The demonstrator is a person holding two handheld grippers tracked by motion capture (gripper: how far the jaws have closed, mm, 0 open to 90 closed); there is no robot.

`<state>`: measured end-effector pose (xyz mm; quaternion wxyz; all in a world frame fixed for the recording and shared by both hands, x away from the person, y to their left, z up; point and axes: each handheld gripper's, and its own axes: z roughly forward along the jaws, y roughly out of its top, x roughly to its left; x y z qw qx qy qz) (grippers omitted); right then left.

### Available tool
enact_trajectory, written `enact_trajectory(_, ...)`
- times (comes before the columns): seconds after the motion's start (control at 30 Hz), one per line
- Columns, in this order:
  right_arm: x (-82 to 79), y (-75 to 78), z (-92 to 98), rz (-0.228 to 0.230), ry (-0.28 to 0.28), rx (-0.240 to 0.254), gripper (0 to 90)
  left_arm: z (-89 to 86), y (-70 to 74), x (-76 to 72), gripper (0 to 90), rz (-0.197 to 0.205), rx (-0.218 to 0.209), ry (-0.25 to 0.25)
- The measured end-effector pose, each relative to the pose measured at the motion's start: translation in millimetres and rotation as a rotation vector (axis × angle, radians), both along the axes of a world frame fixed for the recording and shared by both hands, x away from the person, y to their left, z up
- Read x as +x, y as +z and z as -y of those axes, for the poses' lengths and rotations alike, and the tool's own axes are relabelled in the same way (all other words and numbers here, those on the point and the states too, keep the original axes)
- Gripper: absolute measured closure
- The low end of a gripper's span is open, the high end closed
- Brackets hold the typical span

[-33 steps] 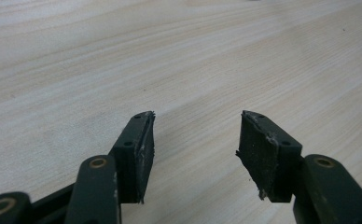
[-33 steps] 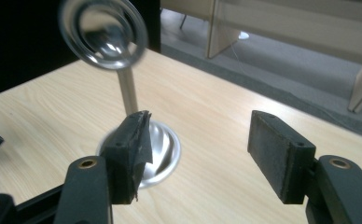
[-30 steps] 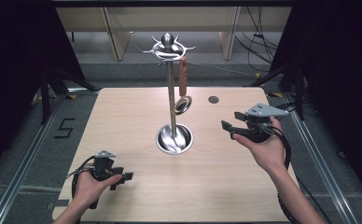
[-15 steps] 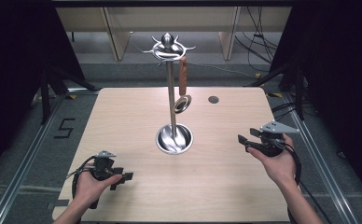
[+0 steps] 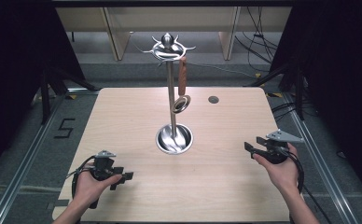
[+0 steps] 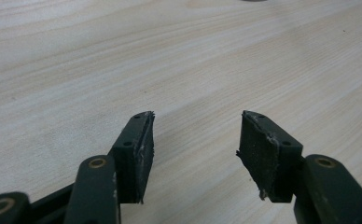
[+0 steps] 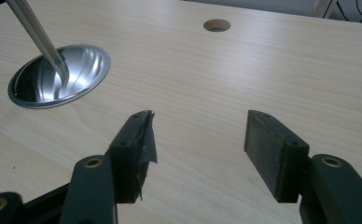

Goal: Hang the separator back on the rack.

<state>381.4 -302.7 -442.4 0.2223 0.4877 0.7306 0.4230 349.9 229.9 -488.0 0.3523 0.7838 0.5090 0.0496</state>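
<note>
Stand [image 5: 170, 84], steel, upright at frame centre on a wooden table [image 5: 216, 186]; round dished base [image 5: 174, 138]; a wooden-handled utensil [image 5: 182, 88] hung from its top hook. Left gripper [image 5: 123, 177], lower left: jaws spread, nothing between. Right gripper [image 5: 254, 144], lower right, well apart from the stand: jaws spread, just narrowed slightly, nothing between.

One pale wooden worktop [image 5: 123, 121] carries one polished steel utensil stand [image 5: 171, 98] with a round dished base. One wooden-handled metal strainer spoon [image 5: 182, 88] hangs from it. Two black handheld grippers, left [image 5: 121, 177] and right [image 5: 254, 145], each have two fingers.
</note>
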Motion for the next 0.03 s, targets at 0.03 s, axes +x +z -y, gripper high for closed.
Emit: enact_trajectory(0.03,0.0,0.4,-0.5,0.0,0.001,0.006,42.8,-0.1,0.3,0.0,43.9,0.002,0.001,0.0)
